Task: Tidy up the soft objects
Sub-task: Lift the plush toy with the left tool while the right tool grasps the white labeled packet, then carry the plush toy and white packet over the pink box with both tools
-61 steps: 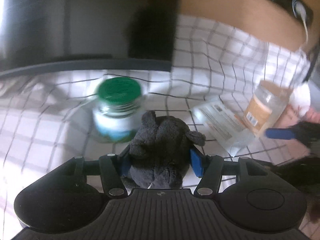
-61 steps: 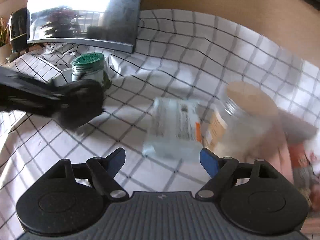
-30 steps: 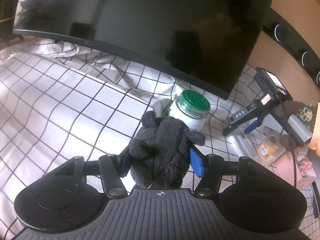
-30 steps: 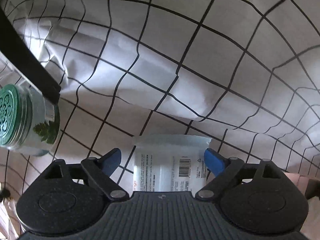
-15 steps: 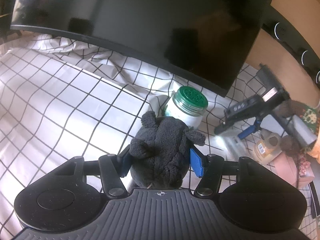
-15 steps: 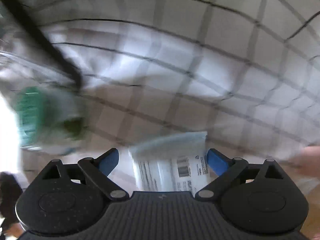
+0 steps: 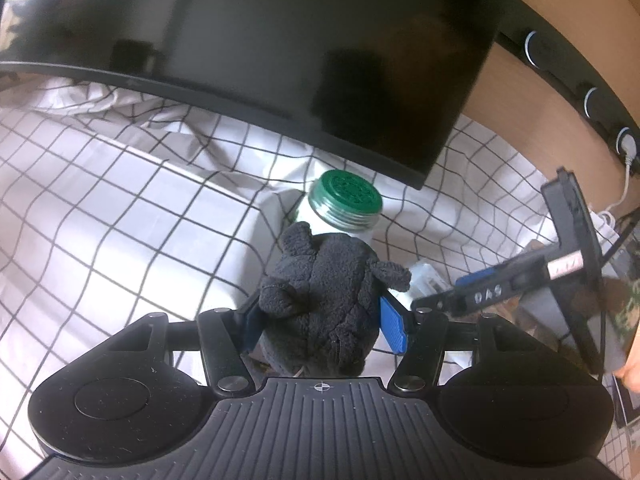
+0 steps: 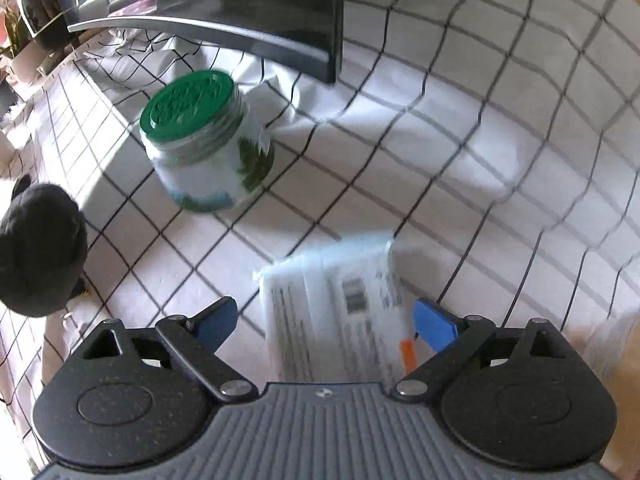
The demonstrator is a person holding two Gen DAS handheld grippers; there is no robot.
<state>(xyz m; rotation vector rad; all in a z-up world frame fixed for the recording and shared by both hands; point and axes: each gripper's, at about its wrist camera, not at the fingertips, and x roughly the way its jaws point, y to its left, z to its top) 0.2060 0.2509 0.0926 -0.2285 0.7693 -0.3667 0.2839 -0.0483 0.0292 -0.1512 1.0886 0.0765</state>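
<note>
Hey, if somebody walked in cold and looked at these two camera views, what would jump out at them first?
Probably the dark grey plush toy clamped in the left gripper, filling the middle of the left wrist view. Just behind it stands a green-lidded jar on the checked cloth, below a big black monitor. In the right wrist view, a clear printed packet lies between the open right gripper fingers.

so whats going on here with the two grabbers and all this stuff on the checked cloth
A person is sorting soft things with a handheld tool in each hand. The left tool is clamped on a dark grey plush toy, held above the checked cloth near a green-lidded jar. The right tool is open, with a flat plastic packet between its fingers but not gripped.
</note>
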